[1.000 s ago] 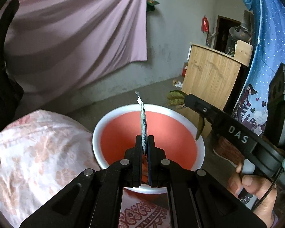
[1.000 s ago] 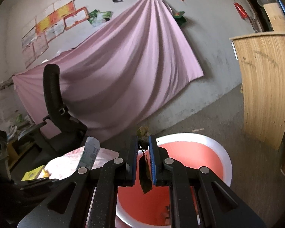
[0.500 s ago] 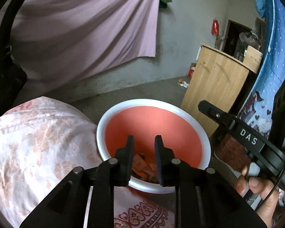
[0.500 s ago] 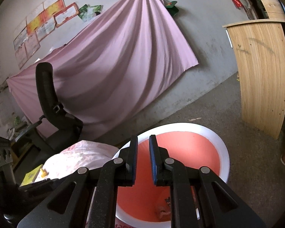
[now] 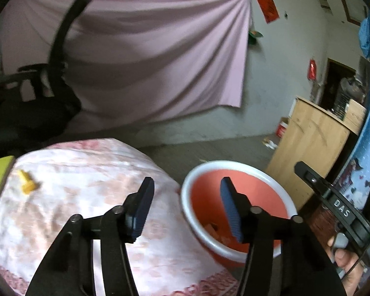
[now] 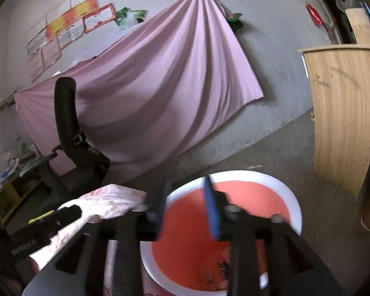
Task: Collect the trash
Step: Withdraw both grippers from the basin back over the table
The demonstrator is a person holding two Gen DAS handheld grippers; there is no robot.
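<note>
Right wrist view, one red basin [image 6: 293, 212] with white rim, trash scraps [image 6: 219, 268] on its bottom, right gripper [image 6: 186, 207] above it, jaws opening, empty, left gripper [image 5: 185, 207] opening, empty, beside basin.

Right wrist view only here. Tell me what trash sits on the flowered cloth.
Observer: One small yellow piece lies on the flowered cloth, toward its far left side.
Operator: Report the left tongs.
Observer: The left tongs are opening with nothing between them. They point at the cloth's edge, beside the white rim of the basin.
</note>
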